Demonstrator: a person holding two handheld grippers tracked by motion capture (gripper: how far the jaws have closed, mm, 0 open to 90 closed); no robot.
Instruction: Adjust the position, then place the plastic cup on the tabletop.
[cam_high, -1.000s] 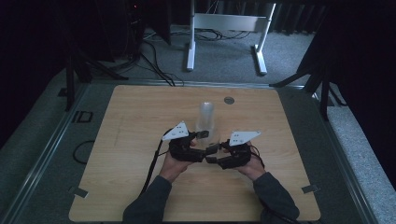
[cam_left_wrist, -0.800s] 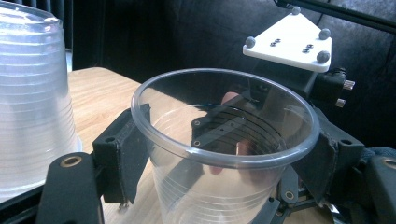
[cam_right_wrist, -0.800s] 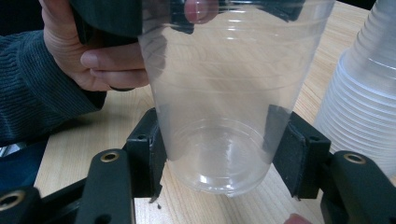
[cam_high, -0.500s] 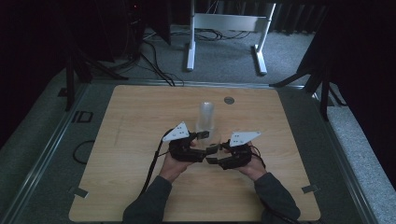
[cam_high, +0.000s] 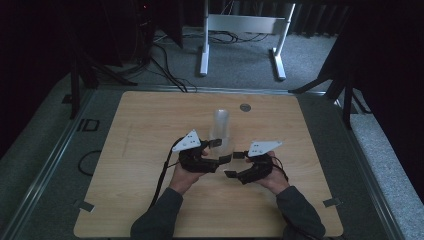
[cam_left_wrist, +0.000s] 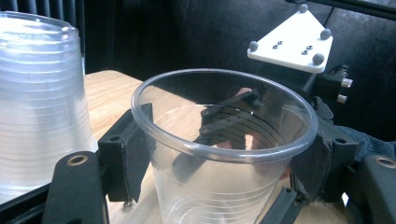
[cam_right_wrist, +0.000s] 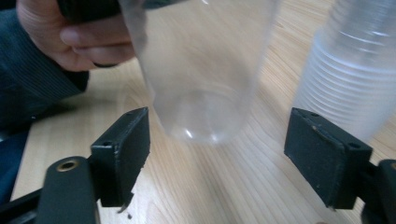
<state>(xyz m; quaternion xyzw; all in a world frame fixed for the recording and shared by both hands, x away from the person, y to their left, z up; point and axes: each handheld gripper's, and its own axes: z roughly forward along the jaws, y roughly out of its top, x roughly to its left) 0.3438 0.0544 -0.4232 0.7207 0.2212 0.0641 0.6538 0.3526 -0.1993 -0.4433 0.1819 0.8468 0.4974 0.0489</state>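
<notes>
A clear plastic cup (cam_left_wrist: 224, 116) stands upright between the pads of my left gripper (cam_left_wrist: 224, 158), which is shut on its wall just under the rim. In the high view that left gripper (cam_high: 216, 151) is at mid table, right in front of a stack of upturned clear cups (cam_high: 220, 125). The stack (cam_left_wrist: 37, 93) rises close on the left of the held cup. My right gripper (cam_right_wrist: 224, 154) is open, its pads (cam_right_wrist: 121, 149) wide apart just short of the cup's base (cam_right_wrist: 205, 84). From above, the right gripper (cam_high: 236, 165) faces the left one.
A small round metal disc (cam_high: 245, 107) lies near the table's far edge. The wooden table (cam_high: 140, 135) has bare board on the left and right of the hands. A white frame (cam_high: 245, 25) stands on the floor beyond the table.
</notes>
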